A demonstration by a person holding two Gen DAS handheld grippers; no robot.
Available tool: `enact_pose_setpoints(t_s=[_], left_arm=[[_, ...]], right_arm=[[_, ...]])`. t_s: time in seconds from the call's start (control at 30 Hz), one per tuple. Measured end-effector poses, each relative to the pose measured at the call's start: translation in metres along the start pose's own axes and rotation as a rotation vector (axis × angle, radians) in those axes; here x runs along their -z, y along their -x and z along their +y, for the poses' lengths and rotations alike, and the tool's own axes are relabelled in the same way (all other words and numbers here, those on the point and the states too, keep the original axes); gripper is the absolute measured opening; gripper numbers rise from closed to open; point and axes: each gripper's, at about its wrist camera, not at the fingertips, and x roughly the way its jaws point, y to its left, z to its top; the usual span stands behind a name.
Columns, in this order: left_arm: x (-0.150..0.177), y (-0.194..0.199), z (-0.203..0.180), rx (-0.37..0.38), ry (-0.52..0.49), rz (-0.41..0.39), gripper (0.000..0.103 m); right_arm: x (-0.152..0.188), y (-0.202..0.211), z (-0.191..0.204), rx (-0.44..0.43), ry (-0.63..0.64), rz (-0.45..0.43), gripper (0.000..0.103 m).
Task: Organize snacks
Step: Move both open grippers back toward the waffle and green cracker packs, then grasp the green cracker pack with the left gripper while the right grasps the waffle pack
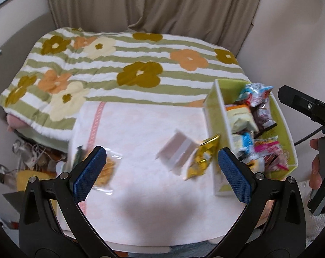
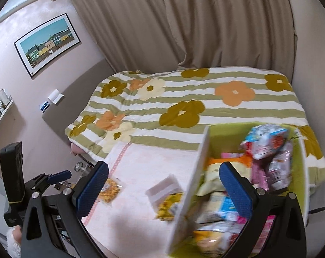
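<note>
A green box with white walls (image 1: 214, 99) stands at the right of a pale pink towel (image 1: 141, 133) and is full of snack packets (image 1: 244, 120). On the towel lie a yellow-gold packet (image 1: 202, 158) against the box, a small white-pink box (image 1: 176, 150) and a clear bag of orange snacks (image 1: 106, 172). My left gripper (image 1: 160, 173) hangs open over the towel, holding nothing. My right gripper (image 2: 163, 189) is open above the green box's wall (image 2: 194, 185), empty, with the yellow-gold packet (image 2: 169, 207), white-pink box (image 2: 162, 190) and orange bag (image 2: 109, 190) below.
A striped quilt with flowers (image 1: 130, 68) covers the bed behind the towel. Beige curtains (image 1: 153, 2) hang at the back. Floor clutter and cables (image 1: 33, 157) lie left. The right gripper's body and a hand (image 1: 315, 172) show at the right edge; the left gripper (image 2: 54, 177) appears at the left.
</note>
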Motion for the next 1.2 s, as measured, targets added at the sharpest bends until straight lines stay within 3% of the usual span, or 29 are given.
enact_pose_setpoints(t_s=[0.33, 0.57, 0.87, 1.2], left_arm=[[0.024, 0.002, 0.116, 0.002, 0.012, 0.062, 0.103], [0.037, -0.017, 0.181, 0.025, -0.006, 0.12, 0.103], [0.046, -0.074, 0.228, 0.041, -0.015, 0.188, 0.103], [0.043, -0.111, 0.259, 0.035, 0.082, 0.207, 0.103]], right_arm=[[0.023, -0.065, 0.089, 0.011, -0.032, 0.072, 0.103], [0.051, -0.131, 0.126, 0.036, -0.065, 0.159, 0.103], [0.113, -0.218, 0.141, 0.086, -0.052, 0.248, 0.103], [0.138, -0.26, 0.156, 0.114, -0.044, 0.213, 0.103]])
